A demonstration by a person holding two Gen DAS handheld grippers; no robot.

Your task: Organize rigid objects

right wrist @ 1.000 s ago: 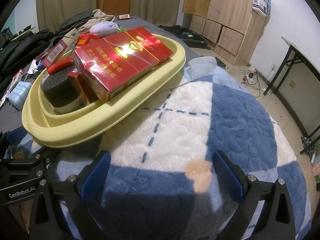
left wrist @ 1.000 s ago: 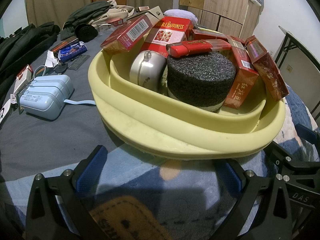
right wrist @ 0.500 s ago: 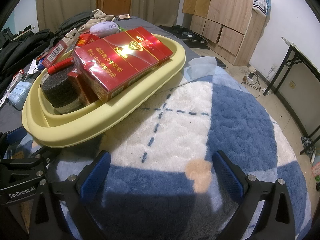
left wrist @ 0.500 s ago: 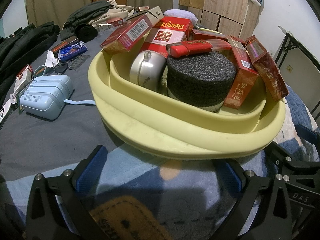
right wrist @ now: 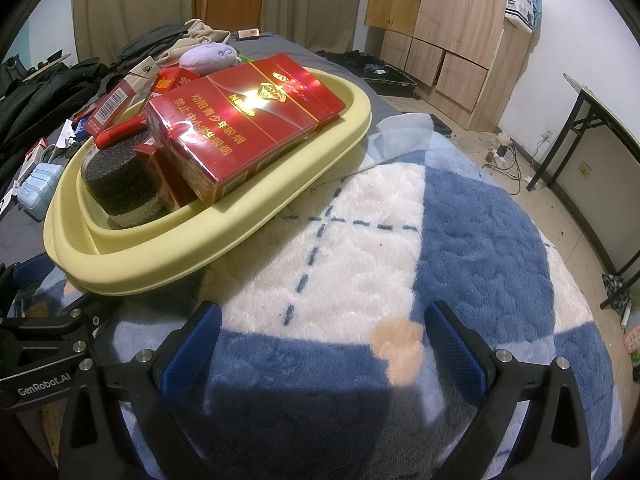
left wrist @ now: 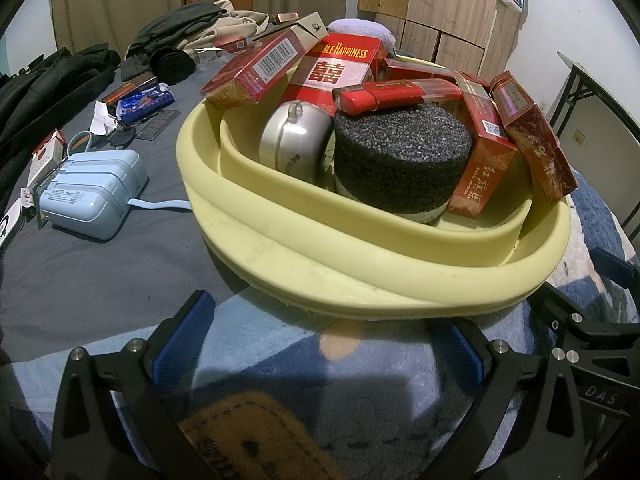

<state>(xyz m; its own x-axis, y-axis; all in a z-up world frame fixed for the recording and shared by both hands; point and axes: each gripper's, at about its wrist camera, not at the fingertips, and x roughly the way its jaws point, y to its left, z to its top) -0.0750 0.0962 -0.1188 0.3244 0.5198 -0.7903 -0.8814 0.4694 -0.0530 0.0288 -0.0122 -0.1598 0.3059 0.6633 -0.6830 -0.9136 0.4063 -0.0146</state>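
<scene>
A yellow basin [left wrist: 304, 256] sits on the blanket, also in the right wrist view [right wrist: 256, 208]. It holds several red cigarette boxes [left wrist: 340, 68], a big red carton [right wrist: 244, 128], a black foam cylinder [left wrist: 400, 156], a silver round tin [left wrist: 292, 140] and a red lighter [left wrist: 396, 94]. My left gripper [left wrist: 324, 356] is open and empty, just in front of the basin. My right gripper [right wrist: 324, 344] is open and empty over the blanket, right of the basin.
A light blue case [left wrist: 92, 196], small packs [left wrist: 140, 96] and dark clothes [left wrist: 48, 84] lie on the grey bed to the left. A purple plush [right wrist: 208, 56] lies behind the basin. Wooden cabinets [right wrist: 452, 32] and a black table [right wrist: 592, 120] stand at the right.
</scene>
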